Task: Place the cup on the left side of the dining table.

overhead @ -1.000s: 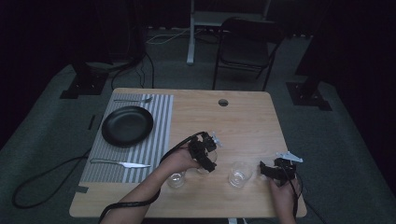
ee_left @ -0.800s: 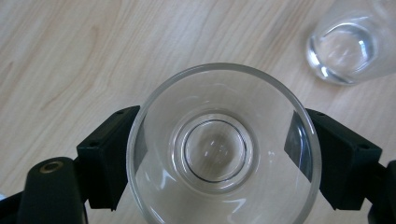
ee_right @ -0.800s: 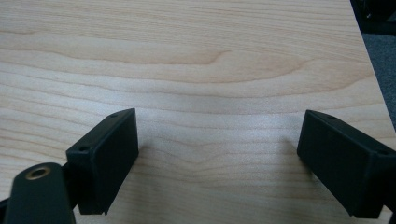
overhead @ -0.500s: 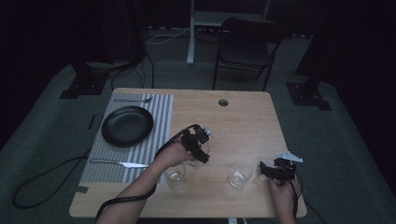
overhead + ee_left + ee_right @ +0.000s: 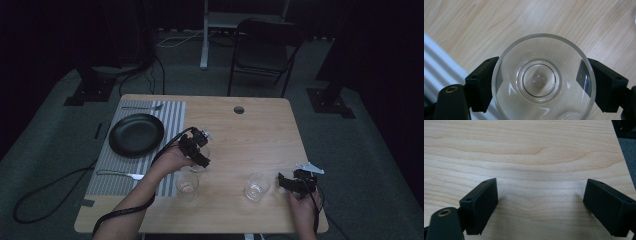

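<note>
We watch right gripper (image 5: 299,180) idle at table's four o'clock, jaws spread, empty. Left gripper (image 5: 196,148) clamps clear round drinking glass (image 5: 543,79), carried since a second ago from front edge toward striped placemat (image 5: 145,150), nine o'clock; likely place-setting.

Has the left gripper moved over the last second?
Yes. The left gripper, shut on a glass, has moved up the table toward the black plate.

The left gripper (image 5: 197,150) — its jaws clamped on a clear glass (image 5: 543,78) — now sits farther toward the striped placemat (image 5: 112,167) and the black plate (image 5: 136,134) than a second ago, away from the two glasses near the table's front edge.
</note>
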A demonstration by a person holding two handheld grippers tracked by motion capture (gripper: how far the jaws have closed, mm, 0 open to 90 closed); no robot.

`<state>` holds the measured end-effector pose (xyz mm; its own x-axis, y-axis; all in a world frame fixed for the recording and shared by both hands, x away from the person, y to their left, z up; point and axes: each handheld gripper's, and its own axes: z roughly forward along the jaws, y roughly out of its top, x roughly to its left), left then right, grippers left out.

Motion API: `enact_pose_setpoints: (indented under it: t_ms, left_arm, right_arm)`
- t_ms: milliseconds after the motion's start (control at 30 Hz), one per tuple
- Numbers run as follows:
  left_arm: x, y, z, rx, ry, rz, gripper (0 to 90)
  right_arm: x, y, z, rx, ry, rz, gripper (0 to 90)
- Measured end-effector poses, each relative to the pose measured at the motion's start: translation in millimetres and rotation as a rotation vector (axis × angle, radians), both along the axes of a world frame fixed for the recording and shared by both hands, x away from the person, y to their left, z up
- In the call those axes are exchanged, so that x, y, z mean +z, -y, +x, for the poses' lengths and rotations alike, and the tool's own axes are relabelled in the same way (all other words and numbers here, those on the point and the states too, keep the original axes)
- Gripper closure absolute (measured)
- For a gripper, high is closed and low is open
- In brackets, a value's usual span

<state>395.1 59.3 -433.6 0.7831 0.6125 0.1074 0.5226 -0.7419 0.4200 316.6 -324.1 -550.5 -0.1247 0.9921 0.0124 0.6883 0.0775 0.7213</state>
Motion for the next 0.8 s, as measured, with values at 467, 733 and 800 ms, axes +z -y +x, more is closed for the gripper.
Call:
enact_pose_setpoints:
  t_ms: [467, 733, 800]
  left_arm:
    - [3.6, -59.0, 1.1, 0.103, 0.008, -0.001, 18.6]
    - [0.5, -91.5, 1.1, 0.154, -0.001, -0.008, 18.6]
    - [-1.0, -98.7, 0.9, 0.169, -0.005, -0.016, 18.6]
  right_arm:
    - [0.0, 0.0, 0.0, 0.000, 0.000, 0.000, 12.1]
    - [0.0, 0.1, 0.0, 0.000, 0.000, 0.000, 12.2]
    - [0.0, 0.1, 0.0, 0.000, 0.000, -0.001, 12.2]
